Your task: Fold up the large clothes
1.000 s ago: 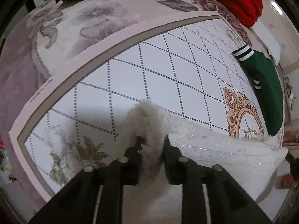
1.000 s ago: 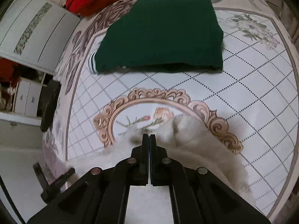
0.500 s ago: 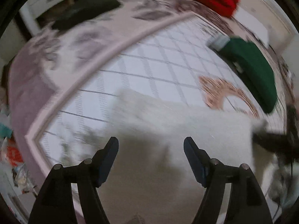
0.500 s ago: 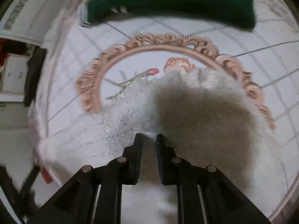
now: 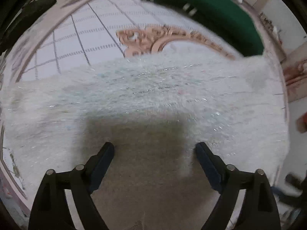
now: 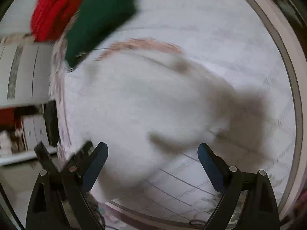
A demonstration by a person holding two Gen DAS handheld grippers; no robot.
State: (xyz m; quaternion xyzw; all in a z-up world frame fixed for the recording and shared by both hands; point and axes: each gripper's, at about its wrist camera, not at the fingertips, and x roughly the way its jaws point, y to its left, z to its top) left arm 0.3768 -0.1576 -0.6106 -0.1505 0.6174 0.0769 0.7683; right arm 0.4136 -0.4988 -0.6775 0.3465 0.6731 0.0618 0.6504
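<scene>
A fluffy white garment (image 5: 145, 95) lies folded flat on the patterned bedspread (image 5: 92, 32). My left gripper (image 5: 154, 149) is open and empty, hovering just above the garment's near part. In the blurred right wrist view the same white garment (image 6: 138, 103) lies below my right gripper (image 6: 152, 151), which is open and empty above its near edge.
A folded green garment with white stripes (image 5: 213, 13) lies beyond the white one; it also shows in the right wrist view (image 6: 99, 19), next to a red garment (image 6: 55, 9). A dark item (image 5: 28, 17) lies far left. White drawers (image 6: 21, 72) stand beside the bed.
Both grippers have let go of the white garment and opened wide. Both have swung over it, and the garment now lies flat.
</scene>
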